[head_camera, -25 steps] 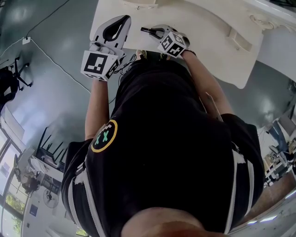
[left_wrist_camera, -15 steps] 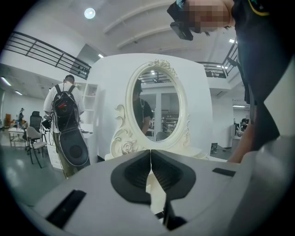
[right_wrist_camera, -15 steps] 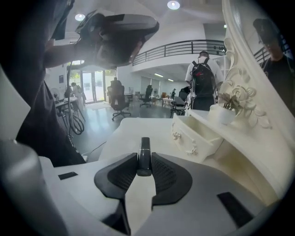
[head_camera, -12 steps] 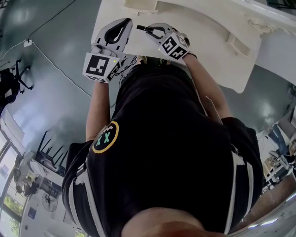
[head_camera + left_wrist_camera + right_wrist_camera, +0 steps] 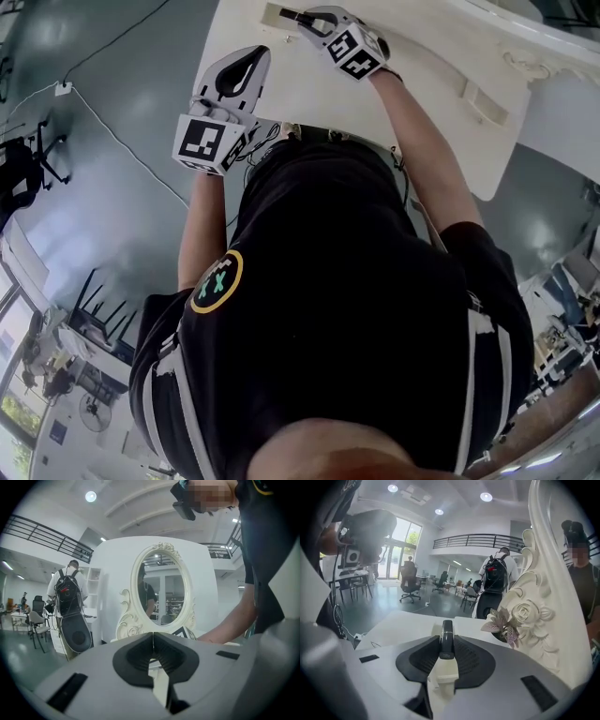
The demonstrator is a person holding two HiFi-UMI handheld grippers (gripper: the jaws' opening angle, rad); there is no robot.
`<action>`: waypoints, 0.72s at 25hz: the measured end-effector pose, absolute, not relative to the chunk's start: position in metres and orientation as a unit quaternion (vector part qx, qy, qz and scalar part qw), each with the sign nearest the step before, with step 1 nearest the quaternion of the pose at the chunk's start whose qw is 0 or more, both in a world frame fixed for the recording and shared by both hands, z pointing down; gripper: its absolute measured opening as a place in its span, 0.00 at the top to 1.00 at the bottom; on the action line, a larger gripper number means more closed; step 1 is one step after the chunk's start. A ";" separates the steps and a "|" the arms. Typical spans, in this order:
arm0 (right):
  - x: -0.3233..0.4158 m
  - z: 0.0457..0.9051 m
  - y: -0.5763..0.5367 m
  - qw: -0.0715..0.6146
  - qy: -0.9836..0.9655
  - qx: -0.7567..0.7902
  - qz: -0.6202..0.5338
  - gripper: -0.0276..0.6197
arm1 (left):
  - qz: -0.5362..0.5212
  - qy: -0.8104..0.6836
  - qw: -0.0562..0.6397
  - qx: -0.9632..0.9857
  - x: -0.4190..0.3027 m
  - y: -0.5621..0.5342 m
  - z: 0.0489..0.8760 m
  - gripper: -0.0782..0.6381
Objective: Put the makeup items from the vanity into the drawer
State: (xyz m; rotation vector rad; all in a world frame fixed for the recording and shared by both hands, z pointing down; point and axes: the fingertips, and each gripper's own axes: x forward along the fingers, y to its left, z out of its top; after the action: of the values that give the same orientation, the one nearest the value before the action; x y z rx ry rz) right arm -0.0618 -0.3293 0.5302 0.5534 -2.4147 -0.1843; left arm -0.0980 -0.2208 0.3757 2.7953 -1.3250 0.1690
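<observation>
Pale vanity top [image 5: 422, 84] fills the upper part of the head view. Toward its far left corner the right gripper [image 5: 314, 17] clamps a slim black makeup tube [image 5: 292, 16] between narrowly parted jaws, and the tube pokes out past the tips. Above the vanity's near left edge the left gripper [image 5: 251, 58] hovers with its jaws pressed together, holding nothing. An oval mirror [image 5: 161, 590] stands at the back edge.

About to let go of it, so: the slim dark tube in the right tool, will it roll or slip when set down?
The dark tube looks stiff: it juts straight past the right tool without sagging. Its glossy, rounded body probably rolls on a flat surface and may slip in a light grip. Slim, so likely light.
</observation>
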 end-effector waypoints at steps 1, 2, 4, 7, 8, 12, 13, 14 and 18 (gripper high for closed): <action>-0.063 0.534 -0.332 0.327 -0.919 0.208 -0.070 0.78 | 0.055 -0.430 0.021 0.901 -0.100 -0.221 0.375 0.86; -0.064 0.538 -0.334 0.331 -0.919 0.205 -0.069 0.78 | 0.055 -0.433 0.021 0.899 -0.103 -0.220 0.376 0.86; -0.065 0.543 -0.336 0.332 -0.919 0.201 -0.064 0.78 | 0.056 -0.440 0.023 0.896 -0.107 -0.220 0.377 0.86; -0.069 0.542 -0.336 0.325 -0.922 0.198 -0.064 0.78 | 0.057 -0.447 0.027 0.892 -0.114 -0.220 0.379 0.86; -0.070 0.540 -0.337 0.324 -0.923 0.198 -0.064 0.78 | 0.058 -0.448 0.028 0.892 -0.115 -0.220 0.379 0.86; -0.075 0.537 -0.341 0.320 -0.924 0.197 -0.065 0.78 | 0.058 -0.449 0.028 0.891 -0.115 -0.221 0.379 0.86; -0.075 0.536 -0.341 0.319 -0.925 0.197 -0.064 0.78 | 0.058 -0.449 0.028 0.891 -0.114 -0.221 0.380 0.86; -0.075 0.537 -0.340 0.317 -0.926 0.196 -0.063 0.78 | 0.059 -0.448 0.028 0.891 -0.113 -0.221 0.381 0.86; -0.075 0.542 -0.339 0.315 -0.928 0.189 -0.062 0.78 | 0.061 -0.447 0.028 0.892 -0.110 -0.222 0.382 0.86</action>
State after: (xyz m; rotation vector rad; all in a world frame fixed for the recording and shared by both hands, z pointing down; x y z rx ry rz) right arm -0.0754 -0.3393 0.5416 0.4980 -2.4454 -0.1637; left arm -0.1101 -0.2224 0.3816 2.7532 -1.3801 0.1870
